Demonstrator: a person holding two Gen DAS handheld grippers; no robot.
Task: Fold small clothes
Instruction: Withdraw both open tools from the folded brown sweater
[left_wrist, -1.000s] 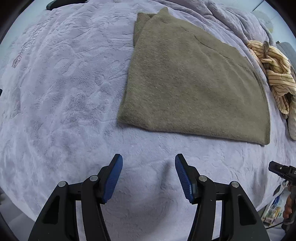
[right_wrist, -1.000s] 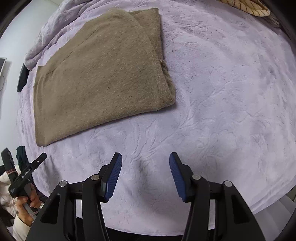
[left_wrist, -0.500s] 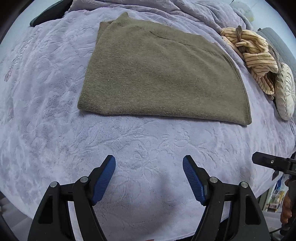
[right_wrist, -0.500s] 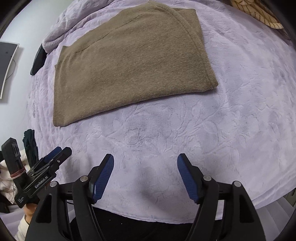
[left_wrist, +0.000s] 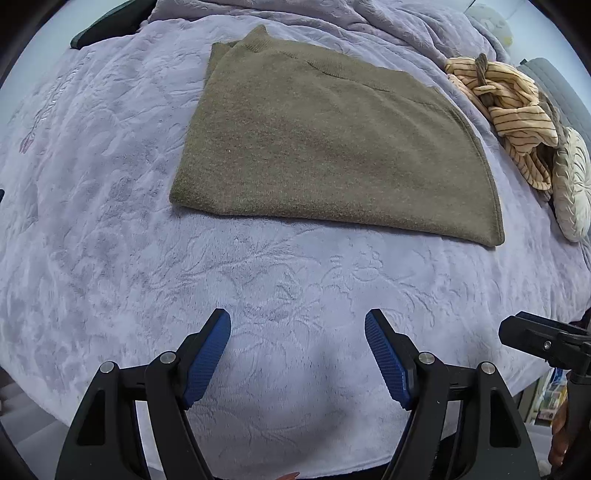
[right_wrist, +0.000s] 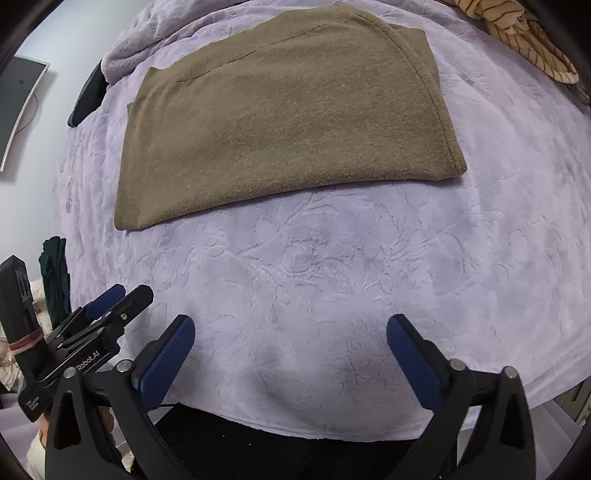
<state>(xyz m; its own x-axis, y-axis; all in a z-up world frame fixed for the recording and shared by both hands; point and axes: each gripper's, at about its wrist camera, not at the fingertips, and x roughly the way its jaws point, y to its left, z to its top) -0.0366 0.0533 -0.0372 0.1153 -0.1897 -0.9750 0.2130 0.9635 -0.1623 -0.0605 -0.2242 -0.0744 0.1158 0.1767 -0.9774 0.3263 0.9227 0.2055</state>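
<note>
An olive-brown knit garment (left_wrist: 332, 147) lies folded flat on the lilac bedspread (left_wrist: 295, 280); it also shows in the right wrist view (right_wrist: 284, 125). My left gripper (left_wrist: 297, 332) is open and empty, hovering over bare bedspread short of the garment's near edge. My right gripper (right_wrist: 291, 339) is open wide and empty, also over bare bedspread near the bed's front edge. The left gripper shows at the lower left of the right wrist view (right_wrist: 110, 299).
A crumpled yellow striped garment (left_wrist: 506, 107) and a round cream cushion (left_wrist: 570, 188) lie at the right of the bed. A dark object (right_wrist: 88, 96) sits at the bed's far left edge. A bunched lilac blanket (left_wrist: 332, 18) runs along the back.
Both grippers have pulled back from the garment toward the bed's front edge and opened wider. The garment lies still, now seen more squarely.
</note>
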